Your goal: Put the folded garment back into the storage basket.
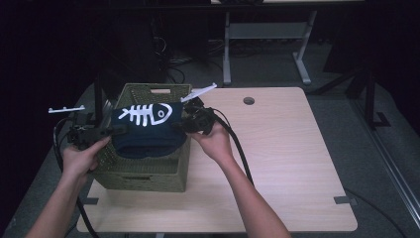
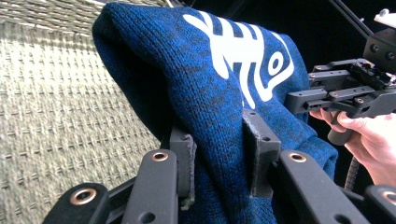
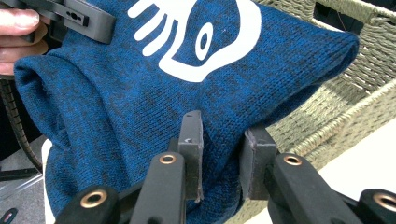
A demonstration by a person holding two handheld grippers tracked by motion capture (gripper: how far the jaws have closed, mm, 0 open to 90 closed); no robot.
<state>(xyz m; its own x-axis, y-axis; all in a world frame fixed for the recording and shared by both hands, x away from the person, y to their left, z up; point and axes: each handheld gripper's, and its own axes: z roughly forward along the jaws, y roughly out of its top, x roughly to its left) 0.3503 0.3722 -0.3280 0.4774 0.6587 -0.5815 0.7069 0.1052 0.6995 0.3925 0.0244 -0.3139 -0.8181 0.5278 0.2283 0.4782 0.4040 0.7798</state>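
Holding blue knit sweater [image 1: 143,130] with white fishbone print above woven basket [image 1: 143,171], left of centre in high view. Left gripper [image 1: 115,131] fingers [image 2: 187,156] closed on garment's left edge; right gripper [image 1: 179,125] fingers [image 3: 192,140] pinch right edge. Judgement: sweater gripped and partly inside basket; lowering and release remain. Basket rim close beside fabric, may snag. Wooden tabletop [image 1: 277,148] bare at right.
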